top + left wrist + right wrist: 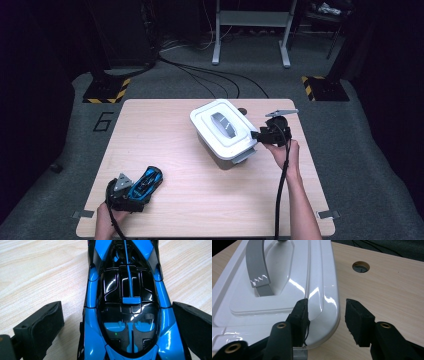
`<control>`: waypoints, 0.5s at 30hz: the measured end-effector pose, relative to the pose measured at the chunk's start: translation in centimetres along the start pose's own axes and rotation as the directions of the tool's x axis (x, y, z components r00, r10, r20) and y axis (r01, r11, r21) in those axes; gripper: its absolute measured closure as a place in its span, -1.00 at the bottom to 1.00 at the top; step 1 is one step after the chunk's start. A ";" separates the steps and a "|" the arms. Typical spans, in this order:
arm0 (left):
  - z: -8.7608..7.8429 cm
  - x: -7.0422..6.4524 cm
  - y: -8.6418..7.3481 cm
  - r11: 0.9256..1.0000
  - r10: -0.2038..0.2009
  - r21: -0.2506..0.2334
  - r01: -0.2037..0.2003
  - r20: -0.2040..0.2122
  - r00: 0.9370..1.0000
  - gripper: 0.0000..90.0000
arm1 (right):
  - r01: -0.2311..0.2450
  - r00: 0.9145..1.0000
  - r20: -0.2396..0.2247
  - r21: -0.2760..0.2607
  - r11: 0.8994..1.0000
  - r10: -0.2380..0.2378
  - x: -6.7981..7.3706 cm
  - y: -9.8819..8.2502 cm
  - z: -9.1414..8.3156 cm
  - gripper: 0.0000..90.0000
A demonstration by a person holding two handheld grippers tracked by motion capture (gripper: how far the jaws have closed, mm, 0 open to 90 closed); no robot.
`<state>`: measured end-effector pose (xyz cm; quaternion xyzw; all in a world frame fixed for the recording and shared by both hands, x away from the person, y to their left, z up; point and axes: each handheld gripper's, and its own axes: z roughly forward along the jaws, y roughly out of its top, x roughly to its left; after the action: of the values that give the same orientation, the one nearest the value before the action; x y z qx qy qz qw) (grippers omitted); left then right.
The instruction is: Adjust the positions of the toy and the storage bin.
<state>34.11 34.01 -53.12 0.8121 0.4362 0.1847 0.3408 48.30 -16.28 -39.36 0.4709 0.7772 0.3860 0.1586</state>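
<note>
1. While the left hand-held gripper [131, 192] rests at the near left of the tabletop [180, 200], its jaws stand apart on either side of a blue and black toy racing car [127, 315]; in the left gripper view the left pad is clear of the bodywork, and the right pad sits just beside it, contact not certain.
2. At the right, the right hand-held gripper [257, 134] meets the corner of a white lidded storage box [222, 131], which stands right of centre on the tabletop.
3. Seen in the right gripper view, one pad lies on top of the white lid [287, 285] and the other stands off its rim with a gap showing, so the jaws straddle the lid edge without yet clamping it.
4. Judged step: taking hold of the lid rim in order to lift it.
5. To do this well, the outer pad should likely come under the lip before closing fully, since the glossy plastic looks slippery.
6. Lifting straight up seems wise; the grey handle [258, 267] offers an alternative hold.
</note>
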 end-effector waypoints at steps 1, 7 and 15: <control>0.0 0.0 0.0 1.000 -0.001 0.000 0.001 0.000 1.000 -1.00 | 0.001 1.000 0.001 0.002 1.000 -0.001 0.0 0.0 0.1 0.25; 0.0 0.0 0.0 1.000 -0.001 -0.001 0.001 0.000 1.000 -1.00 | -0.025 1.000 -0.012 -0.001 1.000 0.025 -0.3 0.0 0.6 0.37; 0.0 0.0 0.0 1.000 0.006 0.004 -0.006 0.001 1.000 -1.00 | -0.040 0.999 -0.006 0.006 0.999 0.040 -0.2 0.1 0.6 0.42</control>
<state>34.11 34.04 -53.10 0.8140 0.4342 0.1845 0.3388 48.82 -16.11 -39.74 0.4856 0.7692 0.3884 0.1470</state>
